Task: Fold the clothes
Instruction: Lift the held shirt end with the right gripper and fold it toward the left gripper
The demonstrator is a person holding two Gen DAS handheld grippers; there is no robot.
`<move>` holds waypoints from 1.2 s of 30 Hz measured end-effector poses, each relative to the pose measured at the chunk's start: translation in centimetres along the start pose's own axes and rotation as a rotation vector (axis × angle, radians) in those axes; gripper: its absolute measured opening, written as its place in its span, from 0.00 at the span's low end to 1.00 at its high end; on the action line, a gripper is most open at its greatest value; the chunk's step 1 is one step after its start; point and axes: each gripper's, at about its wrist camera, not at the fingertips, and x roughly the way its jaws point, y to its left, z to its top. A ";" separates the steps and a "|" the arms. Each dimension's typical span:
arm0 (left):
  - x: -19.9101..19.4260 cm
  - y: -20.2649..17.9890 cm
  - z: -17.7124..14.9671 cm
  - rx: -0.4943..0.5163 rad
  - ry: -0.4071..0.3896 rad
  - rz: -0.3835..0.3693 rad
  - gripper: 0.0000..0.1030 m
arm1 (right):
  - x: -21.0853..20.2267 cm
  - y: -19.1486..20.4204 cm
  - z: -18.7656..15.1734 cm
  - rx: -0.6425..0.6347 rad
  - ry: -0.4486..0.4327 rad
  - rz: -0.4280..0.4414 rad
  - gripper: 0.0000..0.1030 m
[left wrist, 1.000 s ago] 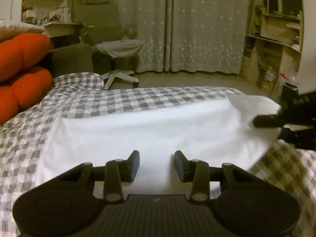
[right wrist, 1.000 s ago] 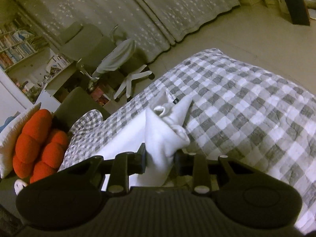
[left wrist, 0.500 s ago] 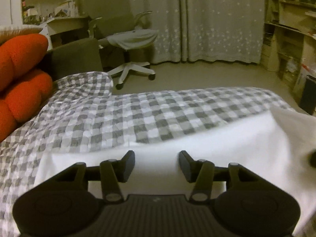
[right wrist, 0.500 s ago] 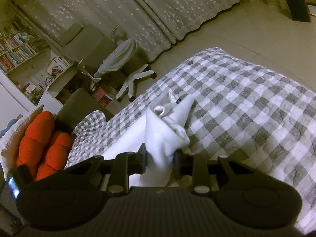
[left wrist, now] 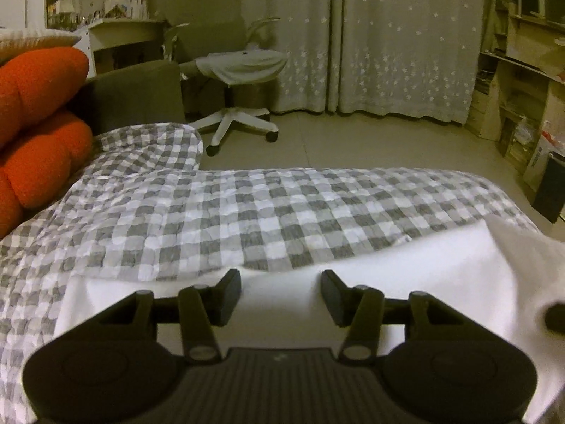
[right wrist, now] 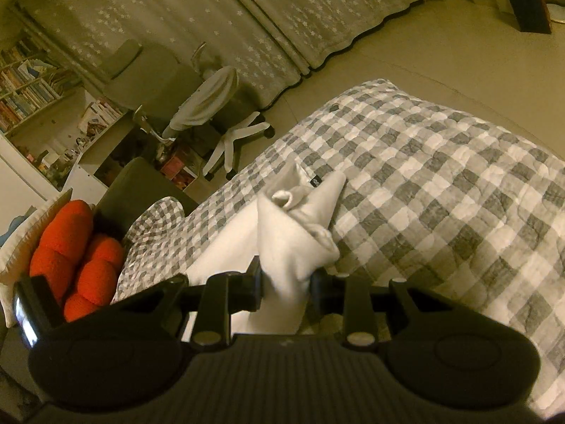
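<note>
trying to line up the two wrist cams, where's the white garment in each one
Left wrist: the white garment fills the lower right, lying on the checked bedspread under the open left gripper.
Right wrist: the garment sits at centre, a bunched end pinched in the right gripper.
Shared landmark: the orange cushion, at the left edge in both views.

left gripper (left wrist: 280, 284): jaws apart over white garment (left wrist: 406, 275) | garment on checkered quilt (left wrist: 247, 212) | orange cushion (left wrist: 35, 123) left
</note>
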 end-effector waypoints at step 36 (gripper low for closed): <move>-8.6 -1.8 -7.4 0.026 -0.077 -0.036 0.52 | -0.3 -0.2 -0.5 0.029 -0.021 -0.016 0.30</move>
